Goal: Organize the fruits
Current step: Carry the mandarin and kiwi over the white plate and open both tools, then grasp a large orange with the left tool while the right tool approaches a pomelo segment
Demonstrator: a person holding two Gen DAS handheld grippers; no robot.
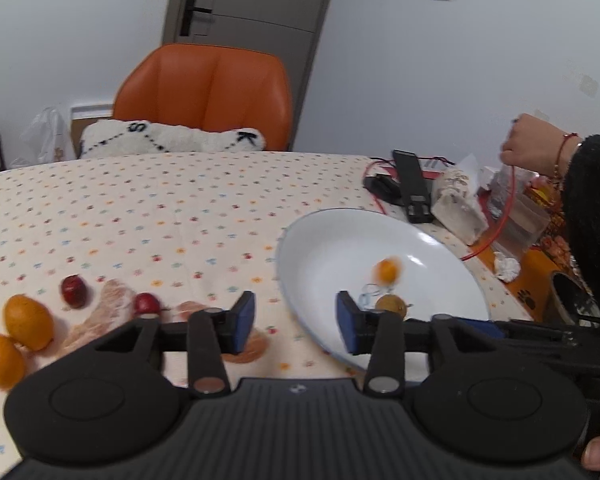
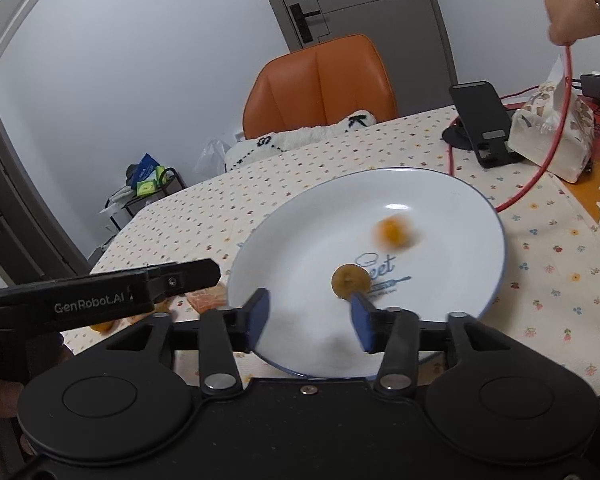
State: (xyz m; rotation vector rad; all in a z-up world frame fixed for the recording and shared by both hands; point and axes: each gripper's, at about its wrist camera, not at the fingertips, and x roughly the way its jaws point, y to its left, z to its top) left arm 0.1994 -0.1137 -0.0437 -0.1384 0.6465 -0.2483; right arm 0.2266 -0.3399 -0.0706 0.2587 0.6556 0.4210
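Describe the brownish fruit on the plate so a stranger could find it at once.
Find the big white plate on the dotted tablecloth. Two small fruits lie on it; take the one beside the blue printed lettering. It is dull brown fruit and sharp, while its neighbour, the orange fruit, is bright and motion-blurred.

White plate [image 2: 440, 200] holds a blurred orange fruit [image 2: 394, 232] and a brownish one [image 2: 350, 280]; oranges [image 1: 28, 322] and red fruits [image 1: 74, 291] lie left.
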